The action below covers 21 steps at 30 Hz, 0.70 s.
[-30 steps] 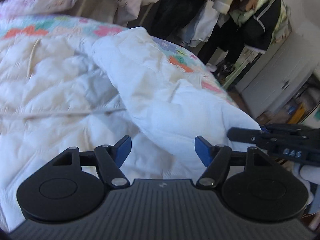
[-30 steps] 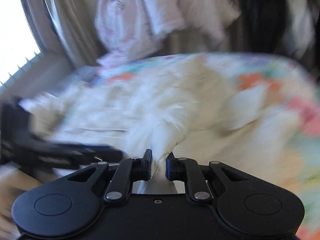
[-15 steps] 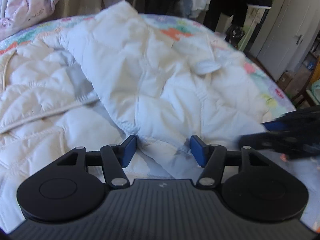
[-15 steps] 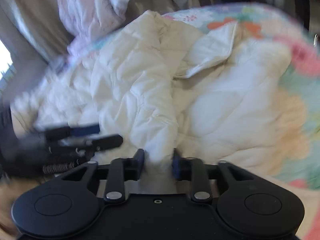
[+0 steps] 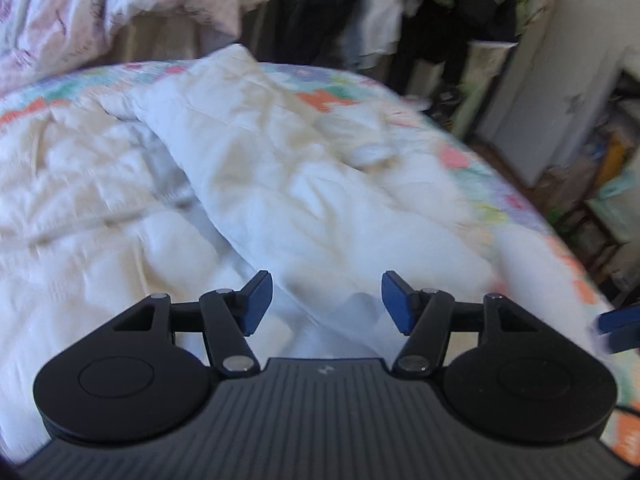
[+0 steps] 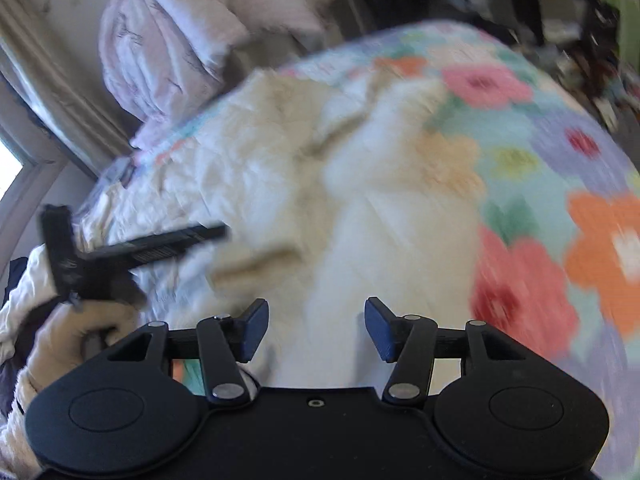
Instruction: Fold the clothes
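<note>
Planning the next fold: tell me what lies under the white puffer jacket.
The white puffer jacket lies on a floral bedspread, which shows around its edges. Whatever is directly beneath the jacket is covered.

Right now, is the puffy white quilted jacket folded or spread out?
Partly folded: one panel of the puffy white quilted jacket lies doubled over the rest, on the flowered bedspread.

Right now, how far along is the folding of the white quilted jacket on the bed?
Done: one side of the white quilted jacket lies folded over its body on the floral bedspread. In hand: nothing; the right gripper is opening with no fabric pinched, and the left gripper is open. Left: the remaining folds; the jacket still looks spread and rumpled.
</note>
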Motion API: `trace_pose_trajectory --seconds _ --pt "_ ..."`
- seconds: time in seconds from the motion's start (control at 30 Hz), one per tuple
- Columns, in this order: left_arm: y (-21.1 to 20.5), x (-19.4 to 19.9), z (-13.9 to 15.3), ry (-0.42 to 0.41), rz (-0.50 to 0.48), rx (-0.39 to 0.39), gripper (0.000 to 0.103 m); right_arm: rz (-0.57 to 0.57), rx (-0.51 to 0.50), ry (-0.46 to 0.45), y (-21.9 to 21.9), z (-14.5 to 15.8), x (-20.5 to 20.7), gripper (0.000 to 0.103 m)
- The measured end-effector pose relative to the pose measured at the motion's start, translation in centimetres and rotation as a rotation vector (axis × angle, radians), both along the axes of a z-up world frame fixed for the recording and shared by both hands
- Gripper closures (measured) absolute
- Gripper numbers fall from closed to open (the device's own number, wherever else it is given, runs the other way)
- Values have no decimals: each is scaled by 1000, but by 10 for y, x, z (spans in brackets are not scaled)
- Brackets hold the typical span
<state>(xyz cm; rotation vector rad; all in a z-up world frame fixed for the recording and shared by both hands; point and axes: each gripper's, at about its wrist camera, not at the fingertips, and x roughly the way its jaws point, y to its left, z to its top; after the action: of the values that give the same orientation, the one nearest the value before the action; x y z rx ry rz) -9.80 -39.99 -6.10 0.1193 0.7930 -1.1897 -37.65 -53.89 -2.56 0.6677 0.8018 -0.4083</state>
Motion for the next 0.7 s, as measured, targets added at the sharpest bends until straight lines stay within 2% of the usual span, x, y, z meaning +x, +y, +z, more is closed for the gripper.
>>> trace_pose_trajectory --seconds 0.1,0.2,0.23,0.33,0.37,0.47,0.53,0.63,0.7 --pt "5 -15 4 -40 -13 12 43 -8 4 80 11 -5 -39 44" --pt "-1 -32 18 -91 -76 10 42 -61 4 127 21 -4 -88 44" --pt "-3 -37 22 -83 -96 -1 41 -91 -15 143 23 -3 -106 44" --pt "-6 -50 27 18 -160 -49 41 -220 -106 176 23 -3 -153 44" --pt "-9 -56 26 39 -180 -51 41 -270 -115 165 20 -5 -167 44" --pt "-17 -75 18 64 -231 -21 41 -353 -82 48 6 -15 -184 43" --pt "-22 -84 11 111 -261 -8 41 -341 -46 -32 0 -25 -174 44" --pt "-23 -91 5 257 -293 -64 37 -321 -15 -94 1 -31 -146 44" --pt "-29 -98 1 258 -287 -60 32 -267 6 -147 1 -35 -129 44"
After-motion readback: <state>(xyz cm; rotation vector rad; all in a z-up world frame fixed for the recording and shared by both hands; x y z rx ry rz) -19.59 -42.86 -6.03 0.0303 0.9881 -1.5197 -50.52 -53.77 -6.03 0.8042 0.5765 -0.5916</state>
